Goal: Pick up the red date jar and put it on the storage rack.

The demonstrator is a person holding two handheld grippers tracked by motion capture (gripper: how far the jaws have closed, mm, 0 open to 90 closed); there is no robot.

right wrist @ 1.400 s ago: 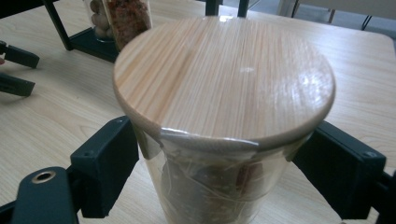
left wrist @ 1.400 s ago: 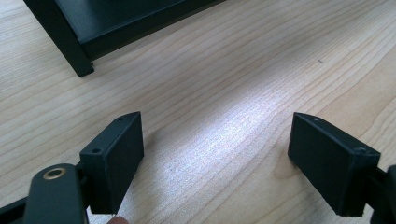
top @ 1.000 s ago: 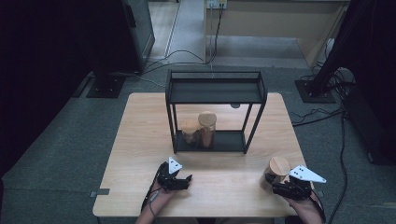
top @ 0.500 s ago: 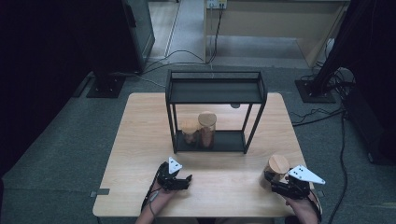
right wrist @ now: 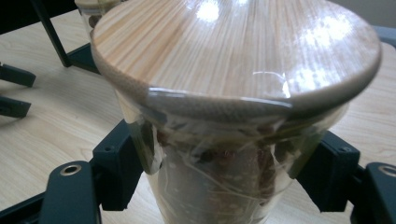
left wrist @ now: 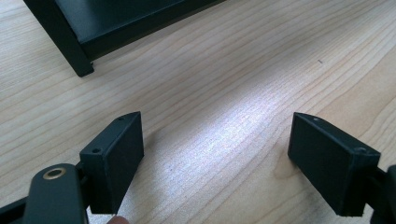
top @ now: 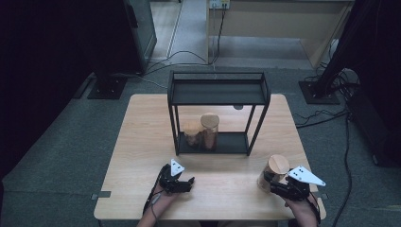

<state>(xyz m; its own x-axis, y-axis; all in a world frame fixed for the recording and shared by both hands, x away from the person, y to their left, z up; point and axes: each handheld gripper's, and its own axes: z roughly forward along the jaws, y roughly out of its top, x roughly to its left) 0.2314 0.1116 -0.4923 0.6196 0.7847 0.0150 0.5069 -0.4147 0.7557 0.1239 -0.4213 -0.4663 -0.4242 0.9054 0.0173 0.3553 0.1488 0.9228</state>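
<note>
The right hand-held gripper (top: 276, 185) has its jaws closed on a jar (top: 273, 171), one pad at each side of the glass body just under the wooden lid (right wrist: 238, 51); the jaws have just finished closing, and the jar is between them. The jar stands on the bench (top: 142, 146) with its long axis nearly upright, a little tilted, directly in front of this gripper, so the right hand is clearly the nearer one for the coming move. The left hand-held gripper (top: 182, 182) rests low over the bench, well apart to the left of the right one; its jaws stand partly open and there is nothing between them, as the left gripper view shows bare wood there (left wrist: 219, 154). Ahead and to the left of the right gripper stands a black shelf (top: 217, 94), and on its lower level two other jars (top: 209, 130) stand already, touching or almost touching, toward the left side. To the right of them the lower level looks free, which is probably where the held jar can go. The opening is limited by the thin front leg (top: 257, 127) and by the top level above, so the jar should pass low and between the legs. The near right edge of the bench is close to the right hand.
</note>
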